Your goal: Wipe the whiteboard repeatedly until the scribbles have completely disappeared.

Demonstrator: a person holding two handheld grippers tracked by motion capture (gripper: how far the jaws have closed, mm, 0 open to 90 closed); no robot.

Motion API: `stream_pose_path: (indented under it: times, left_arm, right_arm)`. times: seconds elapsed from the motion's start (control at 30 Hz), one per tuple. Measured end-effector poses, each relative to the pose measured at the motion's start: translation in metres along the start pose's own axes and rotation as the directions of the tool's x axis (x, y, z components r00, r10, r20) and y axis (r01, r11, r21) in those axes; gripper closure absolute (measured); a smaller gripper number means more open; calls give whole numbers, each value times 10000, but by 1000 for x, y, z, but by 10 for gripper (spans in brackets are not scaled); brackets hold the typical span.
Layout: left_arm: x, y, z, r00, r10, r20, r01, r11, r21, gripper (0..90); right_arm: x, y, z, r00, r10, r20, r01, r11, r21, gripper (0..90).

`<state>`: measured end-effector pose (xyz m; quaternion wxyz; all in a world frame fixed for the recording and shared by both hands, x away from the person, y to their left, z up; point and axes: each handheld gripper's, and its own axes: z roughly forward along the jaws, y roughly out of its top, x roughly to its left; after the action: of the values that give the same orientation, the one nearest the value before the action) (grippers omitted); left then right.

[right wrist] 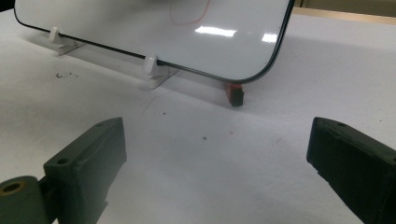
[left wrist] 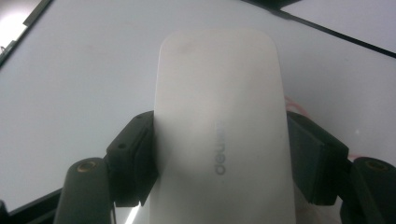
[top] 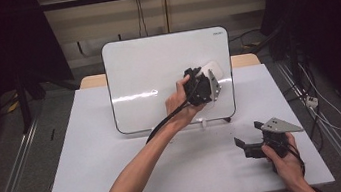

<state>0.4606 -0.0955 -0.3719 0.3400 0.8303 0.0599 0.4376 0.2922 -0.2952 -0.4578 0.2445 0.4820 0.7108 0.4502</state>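
Observation:
A white whiteboard [top: 156,78] with a black rim stands tilted back on the table. My left gripper [top: 207,76] is shut on a white oblong eraser [top: 214,67] and holds it against the board's right side. In the left gripper view both pads [left wrist: 135,154] press the sides of the eraser [left wrist: 219,107], with the whiteboard [left wrist: 70,70] behind it. My right gripper [top: 248,134] rests near the table's front right, held in a hand, open and with nothing between its jaws. From the right gripper [right wrist: 217,158] I see a thin red line [right wrist: 191,14] on the whiteboard [right wrist: 116,23].
The board stands on small white clips [right wrist: 150,65]. A small red and black piece [right wrist: 235,94] lies under its lower right corner. The white tabletop [top: 94,177] has open room at the left and front. Dark curtains and cables lie beyond the table edges.

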Motion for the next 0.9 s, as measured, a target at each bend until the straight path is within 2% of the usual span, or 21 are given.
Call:
stream_pose_path:
  times: [0.17, 0.2, 0.23, 0.3, 0.33, 0.4, 0.43, 0.6, 0.9]
  left_arm:
    - [19, 5, 2, 9995, -206, -238, 206, 9998, 15, 311]
    - [21, 5, 3, 9988, -416, -273, 414, 9991, -84, 311]
    - [21, 4, 3, 9986, -454, -261, 452, 9989, -86, 311]
    - [17, 5, 2, 9990, -102, -445, 104, 9999, 38, 311]
    - [16, 6, 1, 9987, -161, -479, 166, 9998, 98, 311]
    - [15, 4, 1, 9990, -115, -431, 118, 9999, 68, 312]
    - [12, 2, 2, 9989, -244, -394, 243, 9997, -47, 312]
    - [-4, 1, 0, 9995, 225, -203, -225, 9997, 5, 312]
    - [-36, -8, -7, 9970, 760, 143, -758, 9970, -128, 311]
  right_arm:
    - [-1, 0, 0, 10000, -14, 4, 14, 10000, -16, 46]
    - [-1, 0, 0, 10000, 5, 14, -5, 10000, -13, 46]
    - [-1, 0, 0, 10000, 8, 19, -8, 10000, -24, 47]
    - [-1, 0, 0, 10000, 10, 2, -10, 10000, -24, 47]
    - [-1, 0, 0, 10000, 23, 4, -23, 10000, -19, 47]
    - [-1, 0, 0, 10000, 12, 22, -12, 10000, -11, 47]
    - [-1, 0, 0, 10000, 3, 24, -3, 10000, -11, 47]
    - [0, 0, -1, 10000, 34, -4, -34, 10000, -27, 47]
    - [0, 0, 0, 10000, 7, -18, -7, 10000, -14, 46]
